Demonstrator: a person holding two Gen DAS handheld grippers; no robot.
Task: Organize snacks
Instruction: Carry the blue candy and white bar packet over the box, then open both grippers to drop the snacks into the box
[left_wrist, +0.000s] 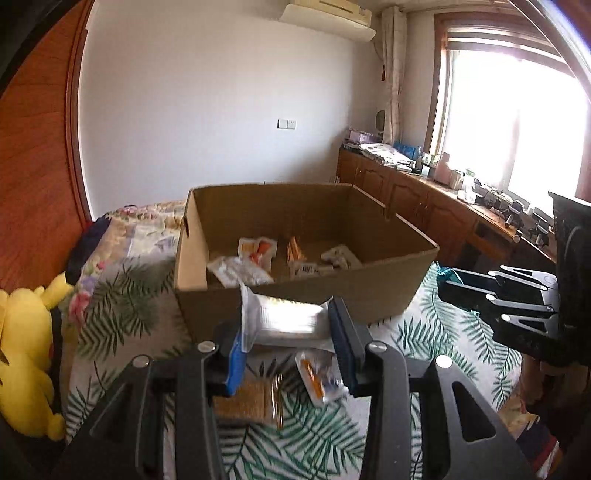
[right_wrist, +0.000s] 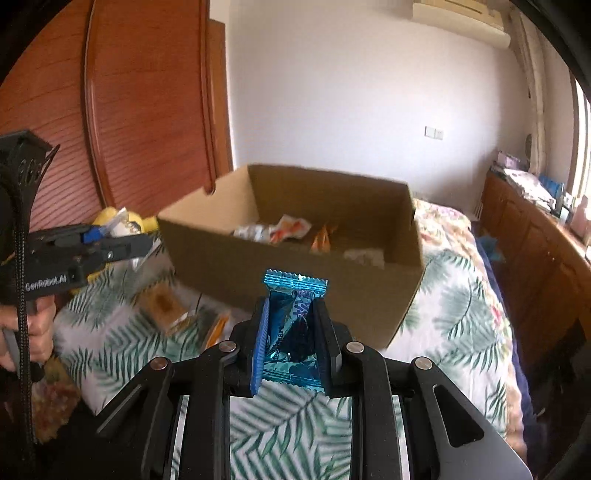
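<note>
White packet (left_wrist: 291, 325) pinched crosswise in left jaws, blue packet (right_wrist: 291, 325) pinched upright in right jaws.

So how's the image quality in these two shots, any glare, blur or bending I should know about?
Left wrist view: the window is blown out white, glare washes the silver snack packet in the left gripper, and the cardboard box is slightly smeared. Right wrist view: the box's near rim is motion-blurred, the blue foil packet stays sharp. Both: fisheye bends the wardrobe edges, corners dark.
</note>
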